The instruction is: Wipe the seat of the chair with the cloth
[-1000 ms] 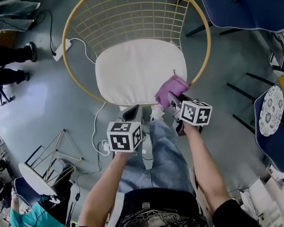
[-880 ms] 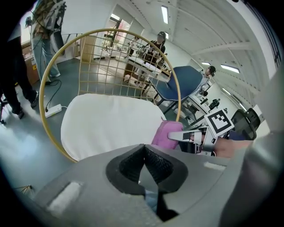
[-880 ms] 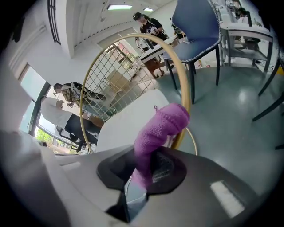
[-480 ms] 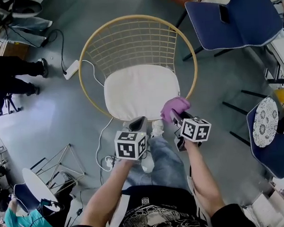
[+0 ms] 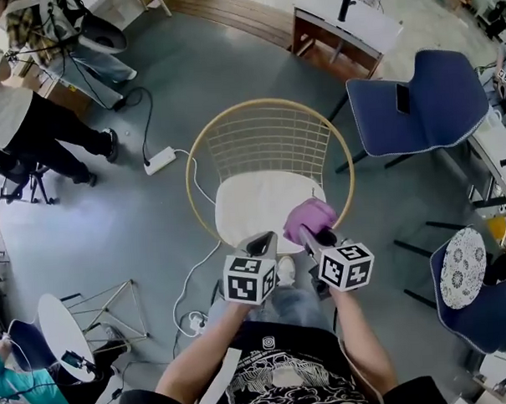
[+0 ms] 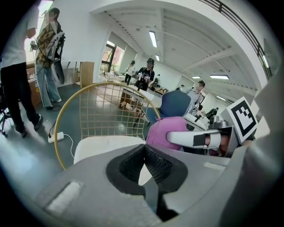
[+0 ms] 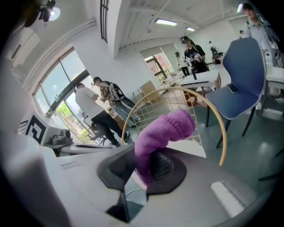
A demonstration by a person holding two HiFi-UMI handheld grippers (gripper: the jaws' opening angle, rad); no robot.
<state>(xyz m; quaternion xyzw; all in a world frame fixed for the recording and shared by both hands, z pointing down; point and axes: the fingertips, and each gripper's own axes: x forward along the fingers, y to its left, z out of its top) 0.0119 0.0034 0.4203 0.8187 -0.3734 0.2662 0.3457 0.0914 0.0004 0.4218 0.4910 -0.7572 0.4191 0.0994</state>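
Grippers number two, both grey plastic with ribbed black pads. The left gripper (image 6: pixel 144 148) is clenched on nothing. The right gripper (image 7: pixel 148 167) is clamped on the one fuzzy purple knitted cloth (image 7: pixel 168 128), which is bunched over the near right edge of the seat. One round chair of thin gold wire mesh (image 5: pixel 197 157) carries one smooth white cushion seat (image 5: pixel 257 205). Two padded seats stand to the right: a far blue chair (image 5: pixel 425 106) and a near blue chair (image 5: pixel 484 312).
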